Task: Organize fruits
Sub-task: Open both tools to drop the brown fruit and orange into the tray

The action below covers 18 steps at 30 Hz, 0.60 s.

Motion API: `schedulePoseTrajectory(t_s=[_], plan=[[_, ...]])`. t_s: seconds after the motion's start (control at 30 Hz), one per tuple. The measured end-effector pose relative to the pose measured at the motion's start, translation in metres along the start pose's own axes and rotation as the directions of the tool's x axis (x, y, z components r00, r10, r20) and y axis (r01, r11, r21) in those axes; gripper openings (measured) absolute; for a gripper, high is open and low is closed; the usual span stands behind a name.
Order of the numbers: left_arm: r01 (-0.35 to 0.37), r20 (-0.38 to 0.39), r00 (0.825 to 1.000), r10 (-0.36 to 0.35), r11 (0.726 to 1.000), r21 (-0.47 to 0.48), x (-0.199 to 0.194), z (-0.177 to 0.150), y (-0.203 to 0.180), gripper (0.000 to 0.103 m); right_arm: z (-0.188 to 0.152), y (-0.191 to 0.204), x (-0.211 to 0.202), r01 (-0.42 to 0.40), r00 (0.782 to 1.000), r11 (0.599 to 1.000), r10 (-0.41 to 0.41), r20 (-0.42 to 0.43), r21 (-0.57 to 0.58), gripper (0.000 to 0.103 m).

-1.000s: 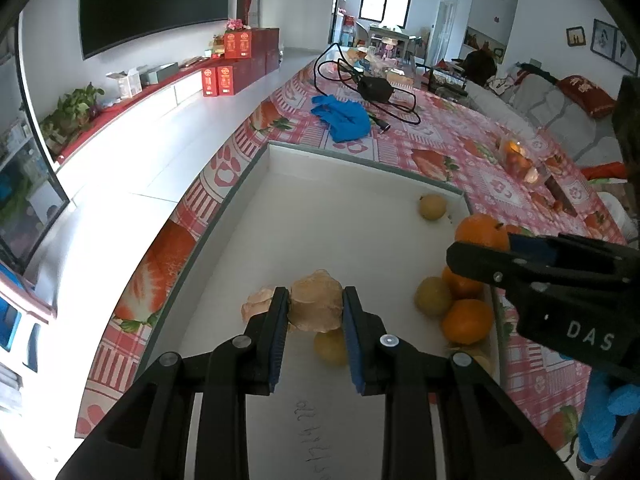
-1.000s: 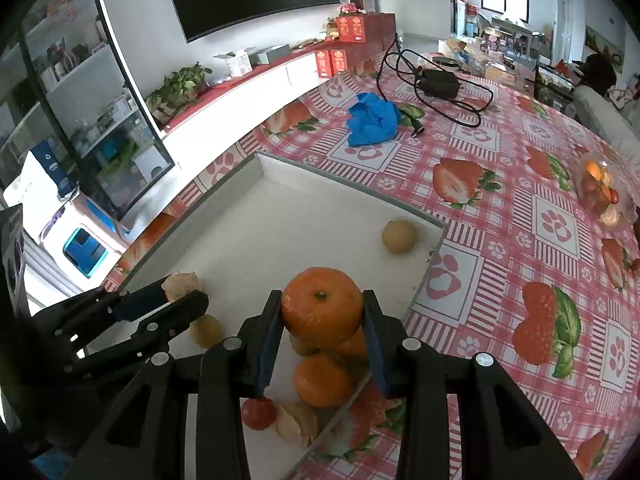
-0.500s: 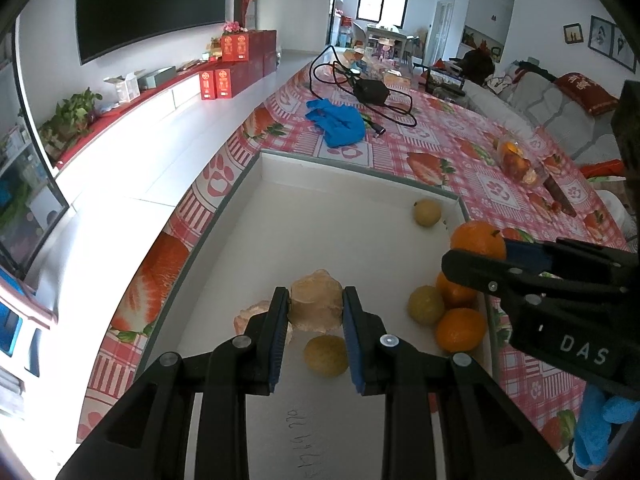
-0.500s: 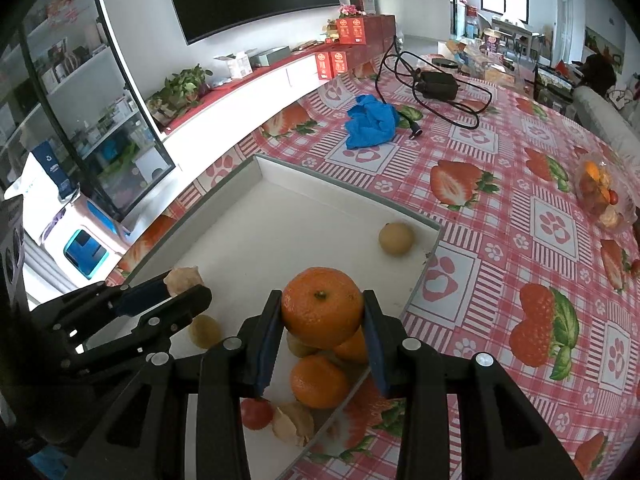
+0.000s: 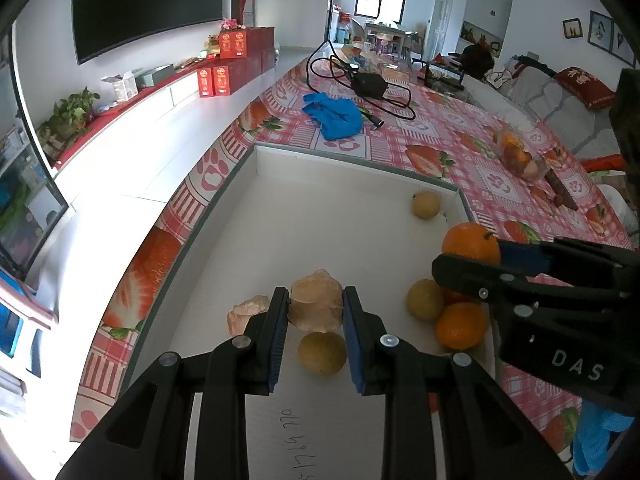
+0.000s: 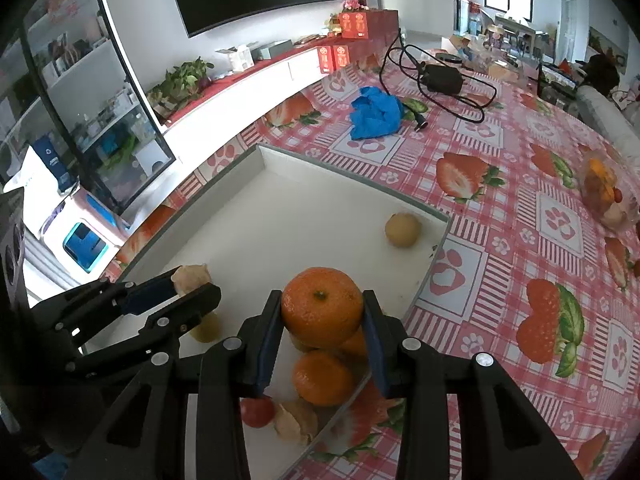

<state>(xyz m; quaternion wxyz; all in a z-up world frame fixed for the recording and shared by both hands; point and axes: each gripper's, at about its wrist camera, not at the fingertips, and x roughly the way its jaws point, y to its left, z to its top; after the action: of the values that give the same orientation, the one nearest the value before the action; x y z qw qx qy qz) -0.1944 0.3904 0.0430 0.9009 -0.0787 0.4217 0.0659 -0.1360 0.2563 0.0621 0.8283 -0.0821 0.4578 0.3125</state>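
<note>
My left gripper is shut on a tan papery husk fruit, held just above the floor of the white tray. Over the tray's right side, my right gripper is shut on a large orange. Below that orange lie another orange, a red cherry tomato and a husk fruit. A yellow-green round fruit lies under my left gripper, a second beside the oranges, a third in the far right corner. Another husk fruit lies left of the left fingers.
The tray sits on a red strawberry-print tablecloth. Beyond it lie a crumpled blue cloth and a black power adapter with cable. A clear bag of fruit stands at the right. A white cabinet runs along the left.
The left wrist view shifted very slightly in the first half second. Both grippers keep their fruit and have stayed still since.
</note>
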Motion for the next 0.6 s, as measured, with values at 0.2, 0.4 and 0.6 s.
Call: schedulePoseTrajectory(t_s=[0.2,0.4,0.6], plan=[[-0.015,0.008,1.0,0.015,1.0,-0.001,0.001,-0.003,0.0,0.041,-0.002,0.005,0.004,-0.012,1.0,1.0,0.012,-0.016,-0.02,0.04],[-0.035,0.038,0.999,0.038,0.998,-0.06,-0.007,-0.006,0.011,0.082,0.0,-0.001,-0.009,-0.016,0.999,1.0,0.016,0.033,-0.002,0.09],[-0.054,0.15,0.987,0.059,0.998,-0.043,-0.034,-0.006,-0.001,0.086,-0.008,-0.019,-0.04,0.065,0.987,0.997,-0.07,0.144,0.04,0.103]])
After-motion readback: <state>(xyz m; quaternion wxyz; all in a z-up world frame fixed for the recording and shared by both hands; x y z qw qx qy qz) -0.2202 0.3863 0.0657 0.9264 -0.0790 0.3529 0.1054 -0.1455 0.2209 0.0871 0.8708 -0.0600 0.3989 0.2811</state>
